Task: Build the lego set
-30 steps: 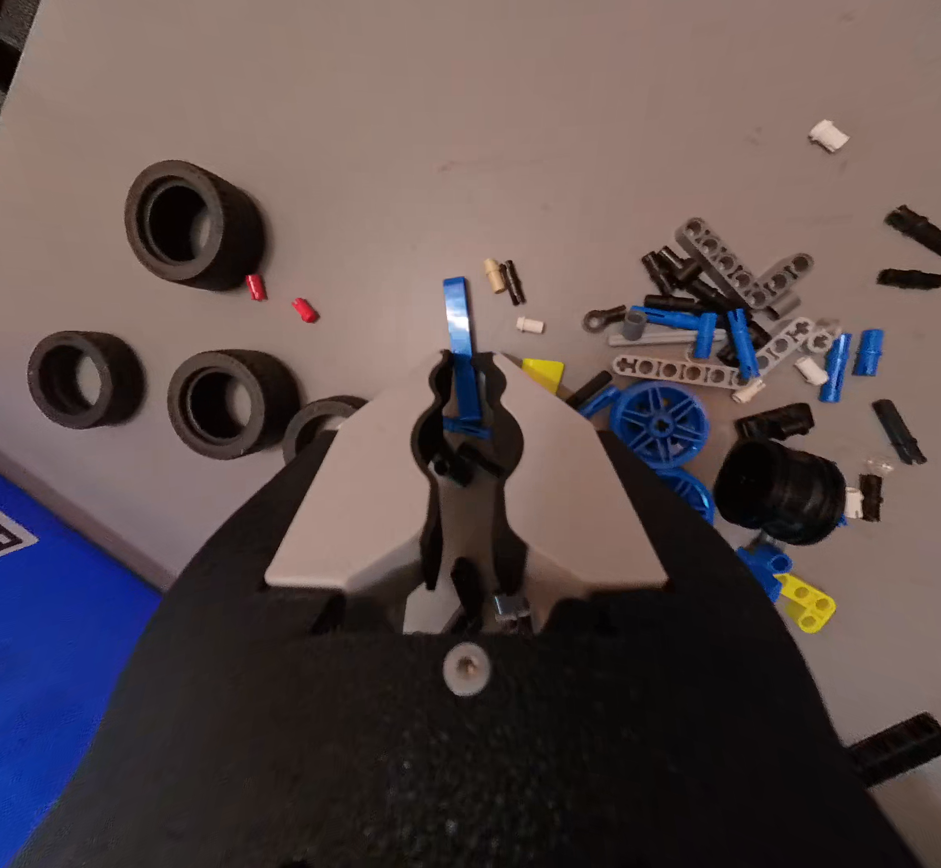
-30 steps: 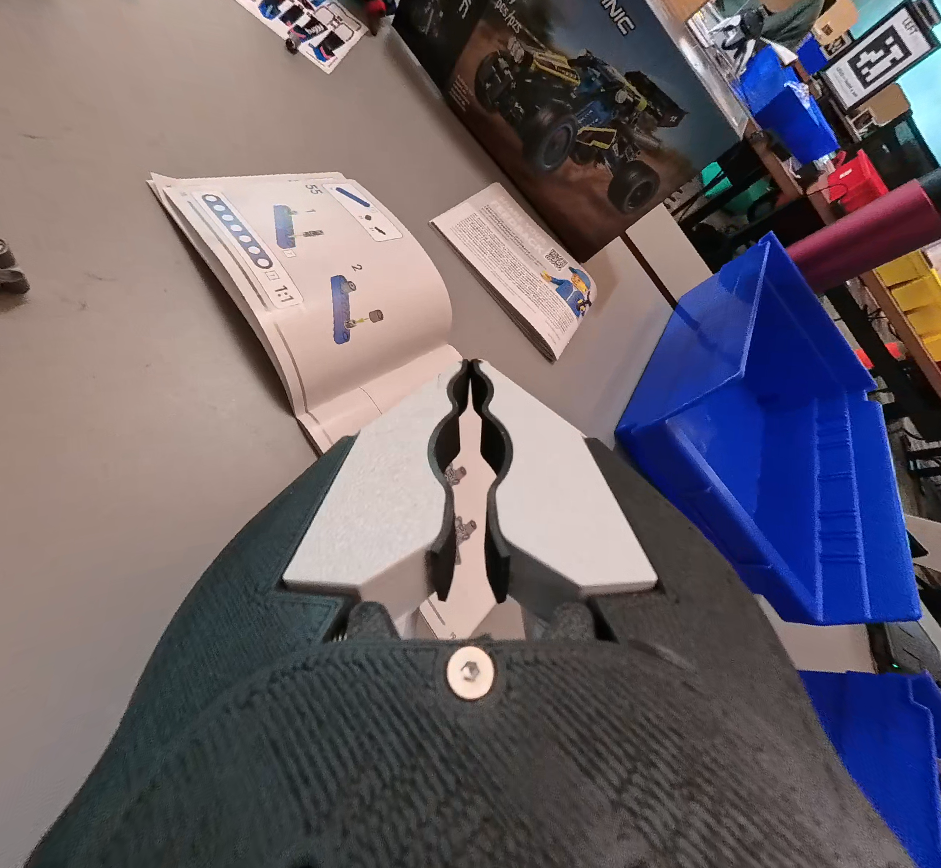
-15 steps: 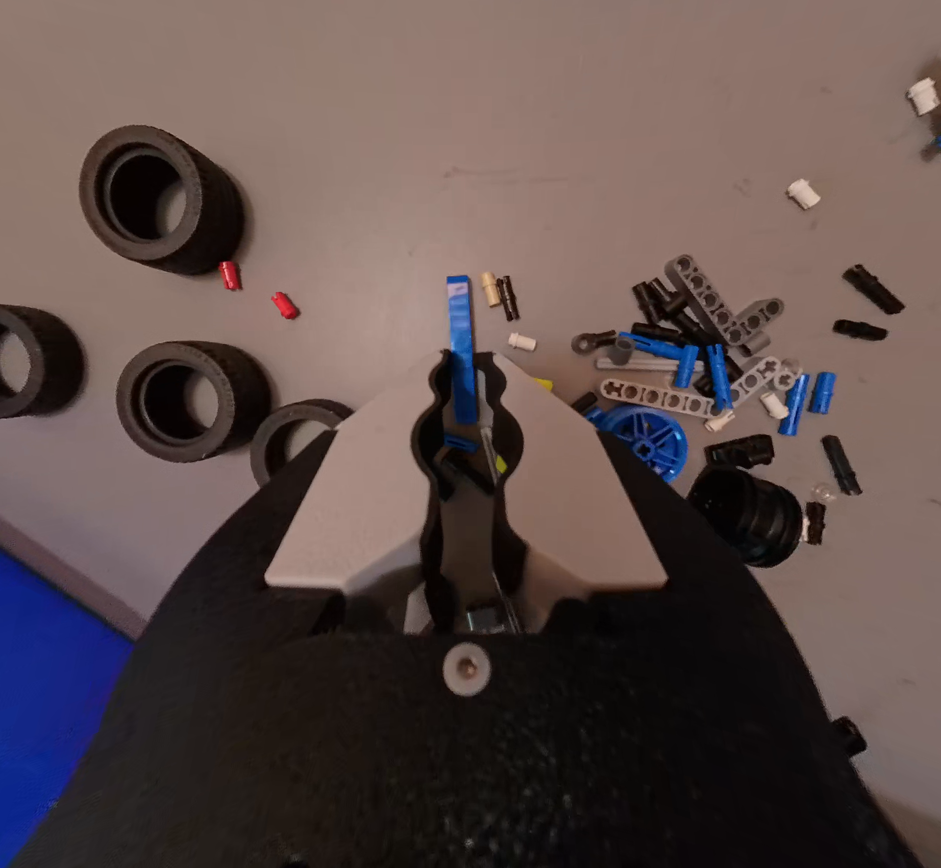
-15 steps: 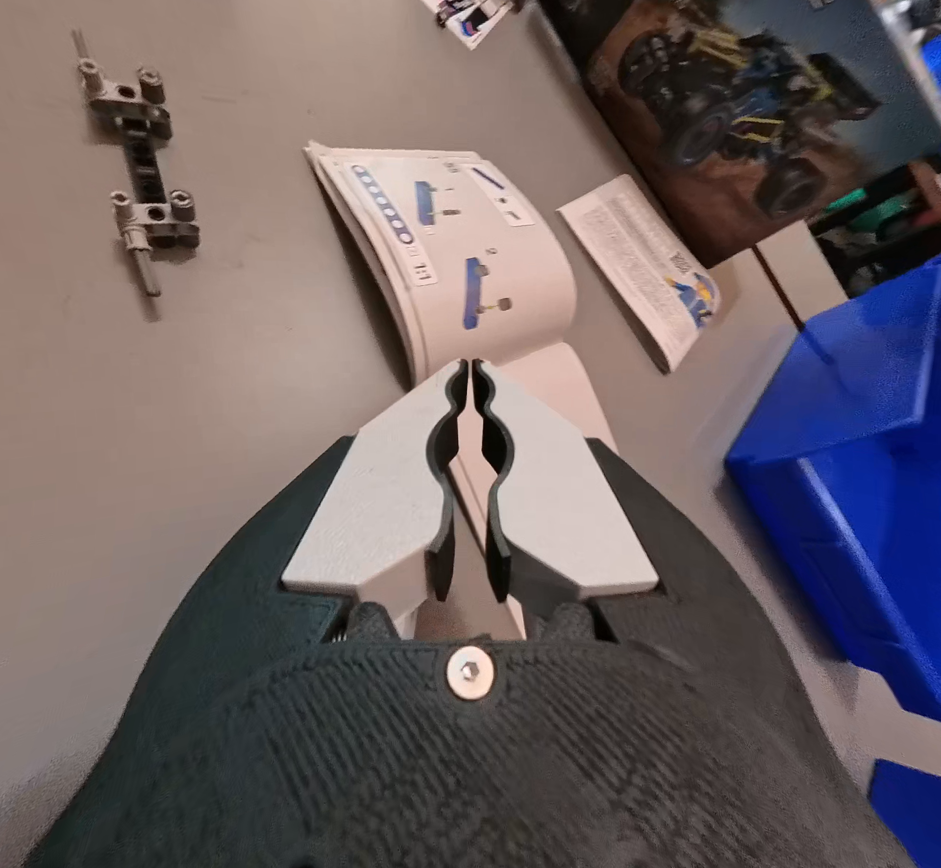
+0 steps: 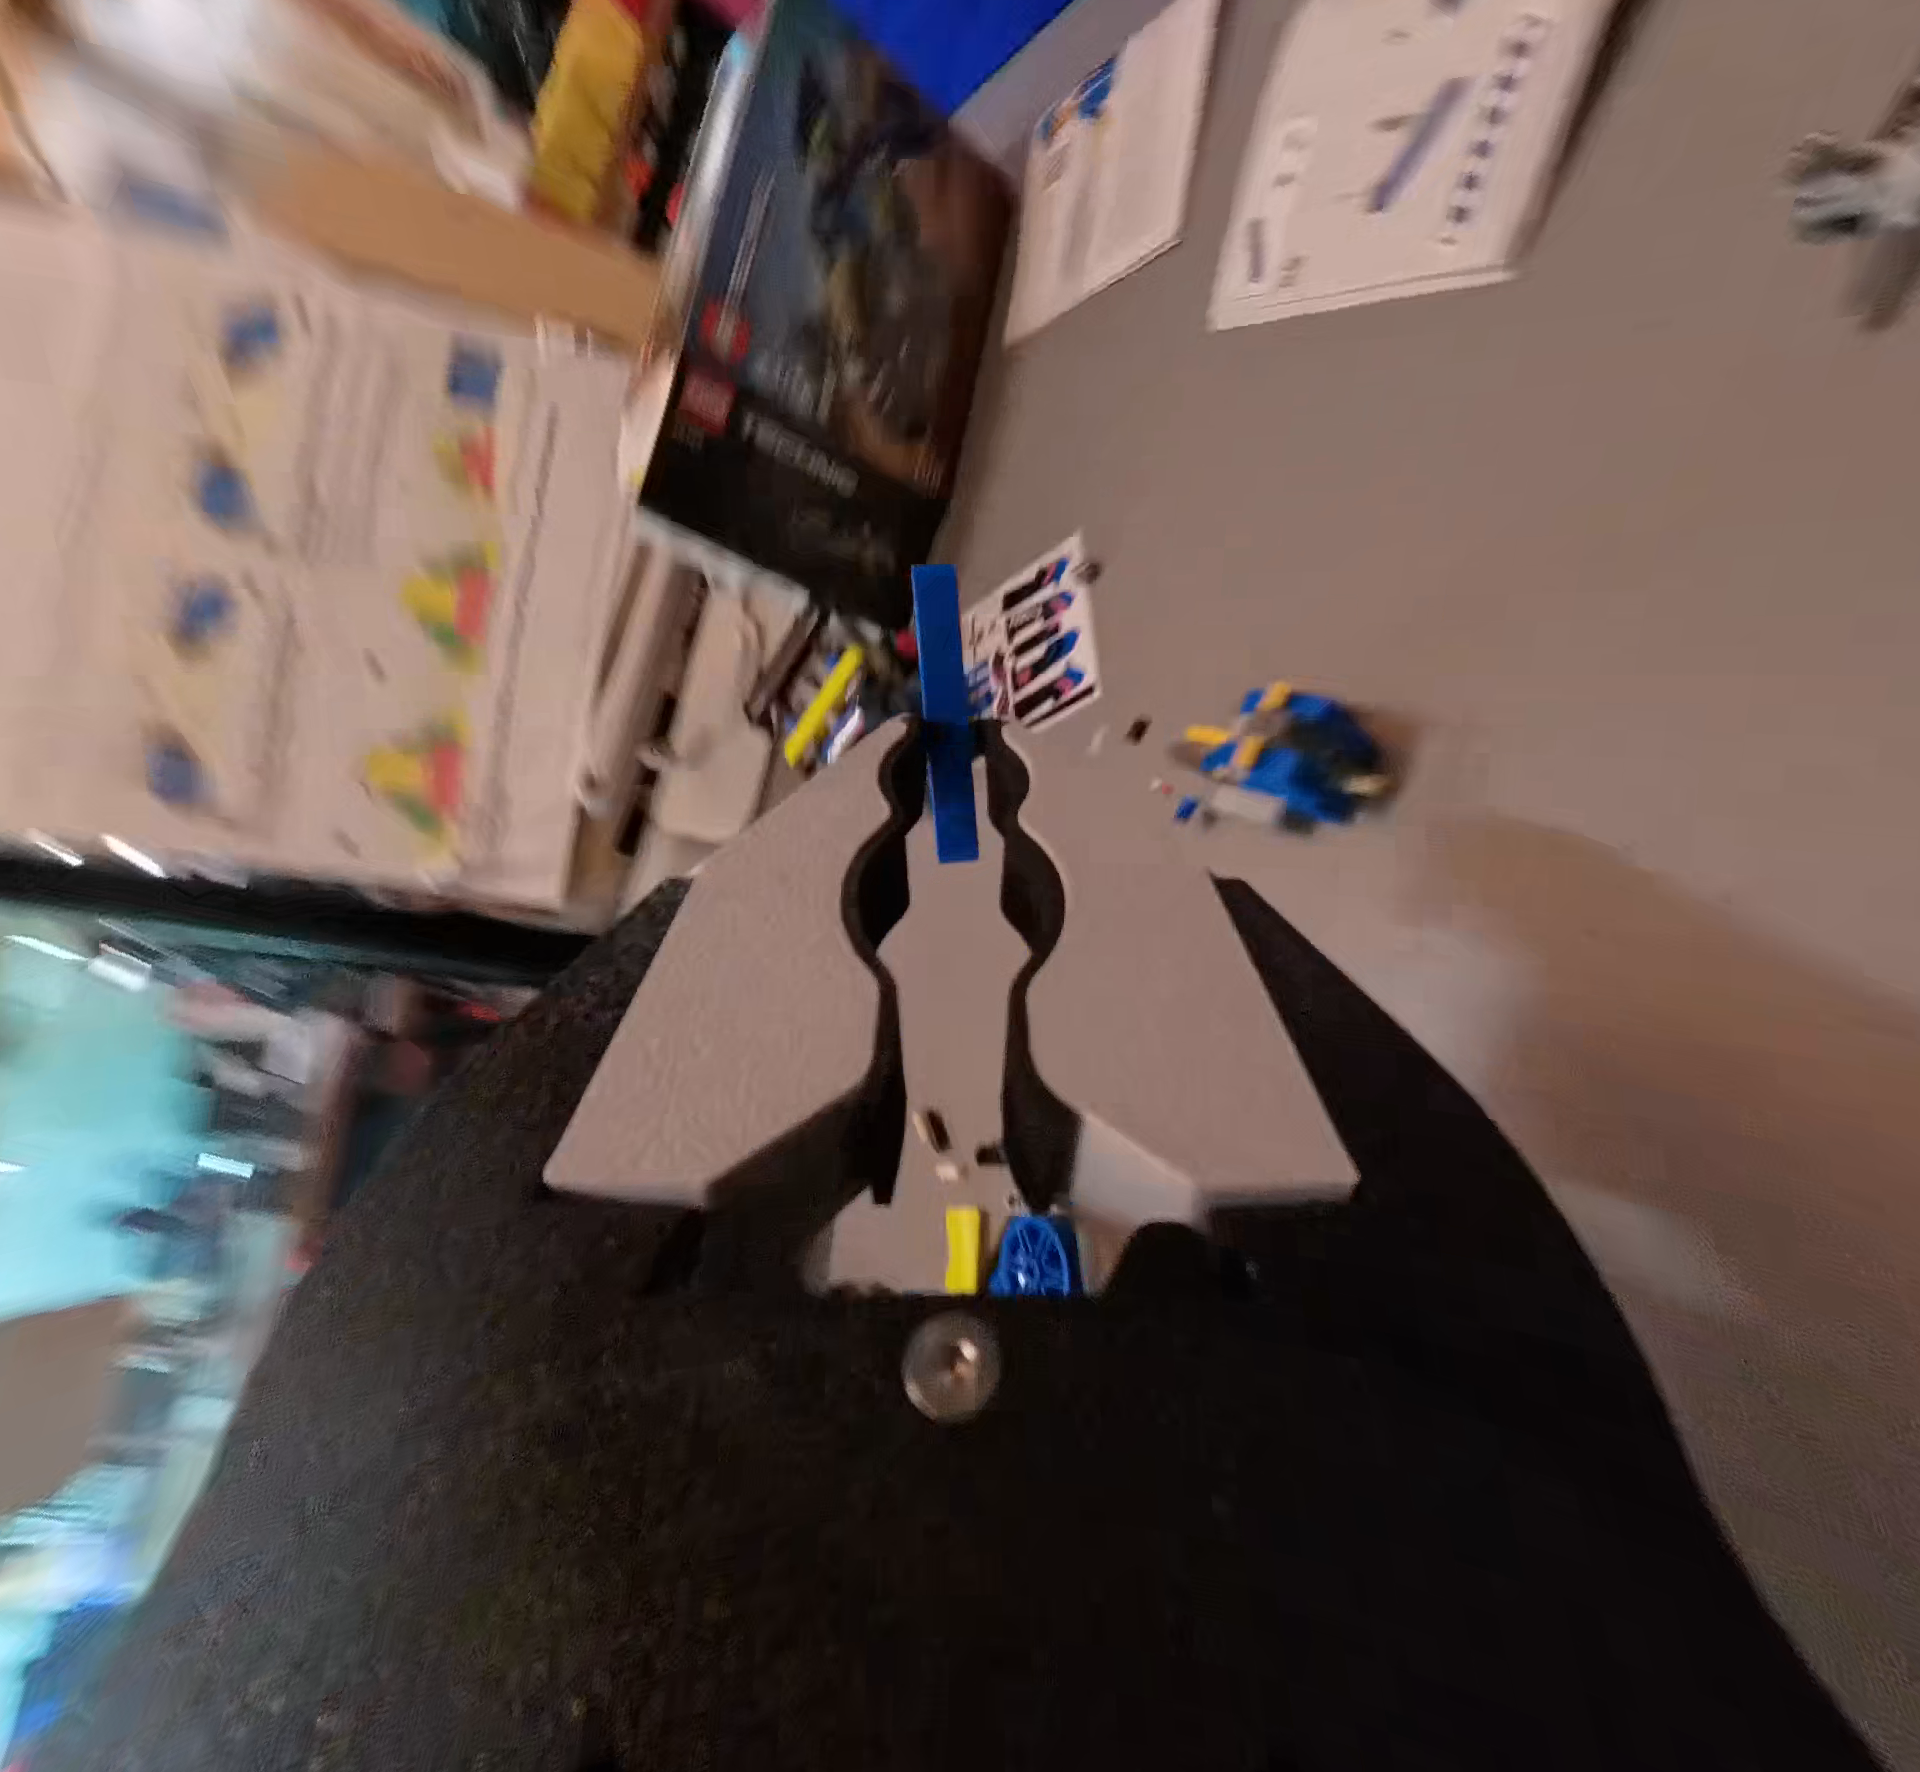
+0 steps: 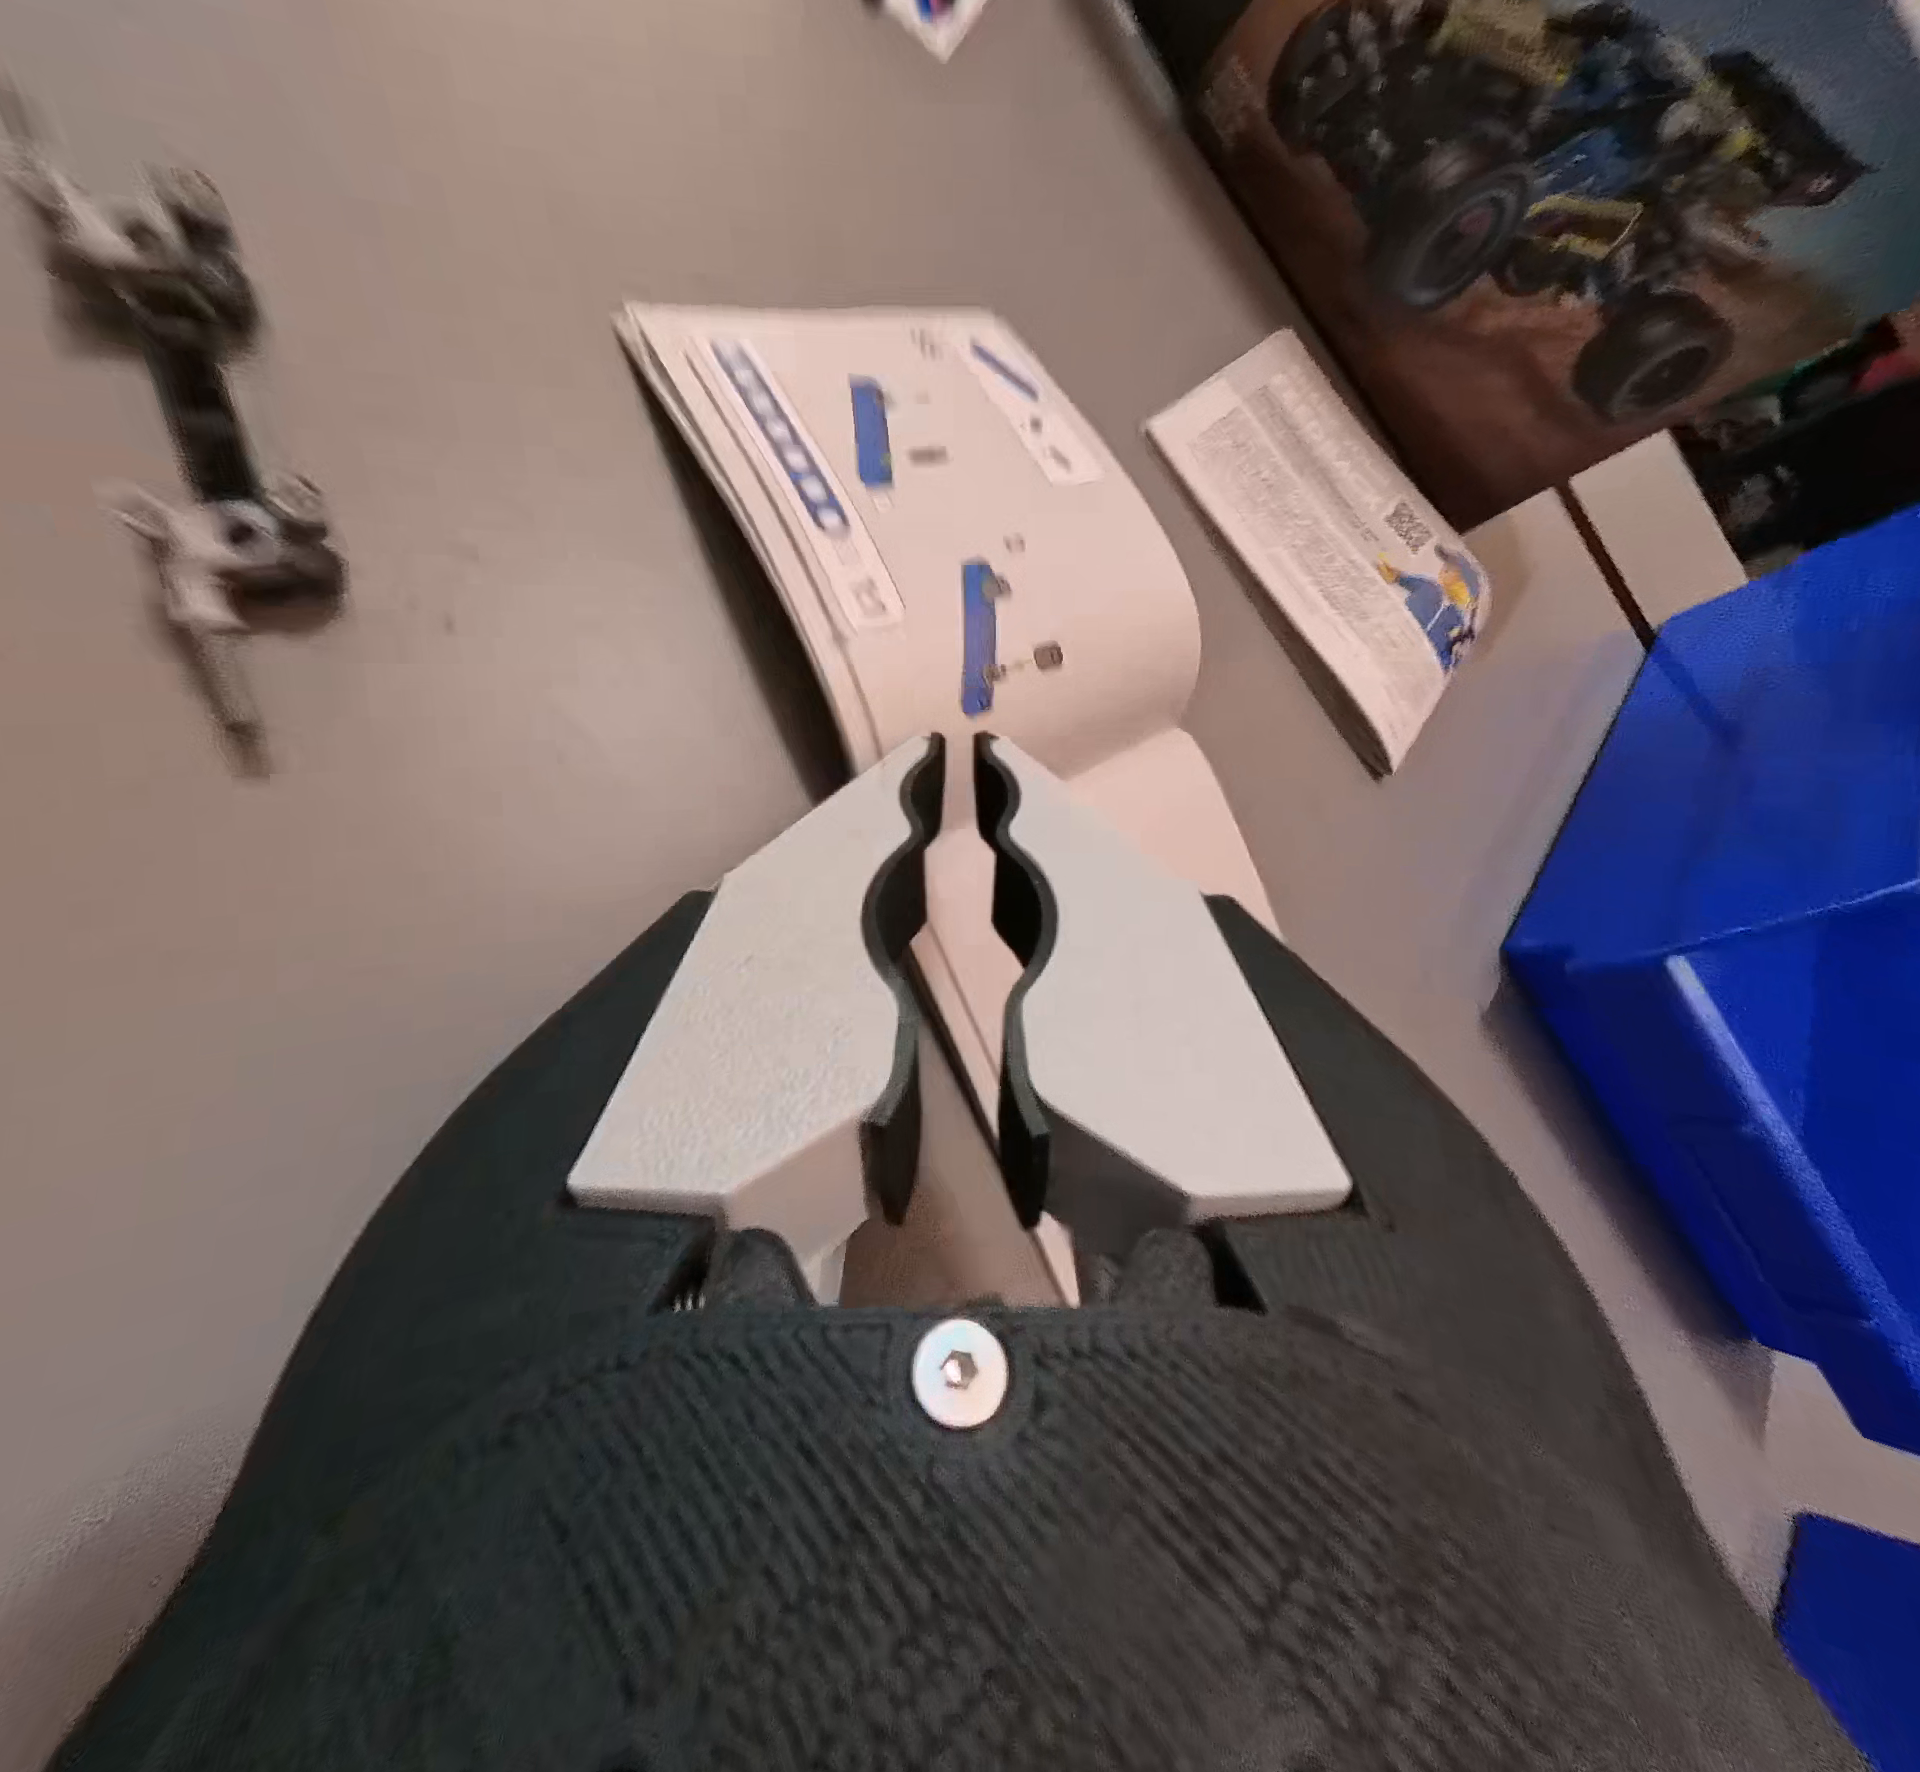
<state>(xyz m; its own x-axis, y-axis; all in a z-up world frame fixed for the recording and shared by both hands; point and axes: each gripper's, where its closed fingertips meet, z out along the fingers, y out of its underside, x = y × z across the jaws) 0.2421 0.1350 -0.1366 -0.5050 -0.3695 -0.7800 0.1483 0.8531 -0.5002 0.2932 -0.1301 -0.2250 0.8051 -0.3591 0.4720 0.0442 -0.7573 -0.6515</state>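
My left gripper (image 5: pixel 948 735) is shut on a long blue beam (image 5: pixel 940 673) that sticks out past its tips, held up above the grey table. Beyond it lie a sticker sheet (image 5: pixel 1034 647) and a small blue and yellow sub-assembly (image 5: pixel 1283 766). My right gripper (image 6: pixel 958 740) is nearly shut and empty, hovering over the open instruction booklet (image 6: pixel 935 517). A grey and black axle assembly (image 6: pixel 192 434) lies blurred on the table (image 6: pixel 499 195) to its left. That assembly also shows in the left wrist view (image 5: pixel 1860 184).
The set's box (image 6: pixel 1538 153) stands at the table's far edge, also in the left wrist view (image 5: pixel 831 351). A smaller leaflet (image 6: pixel 1320 538) lies beside the booklet. Blue bins (image 6: pixel 1745 901) sit at the right. A blue wheel hub (image 5: pixel 1034 1255) and a yellow piece (image 5: pixel 961 1249) lie below my left gripper. The left gripper's tips are roughly 30 cm from the right gripper's.
My left gripper has swung up and away from the parts pile with the blue beam, now facing the box and booklets. My right gripper has moved nearer the booklet.
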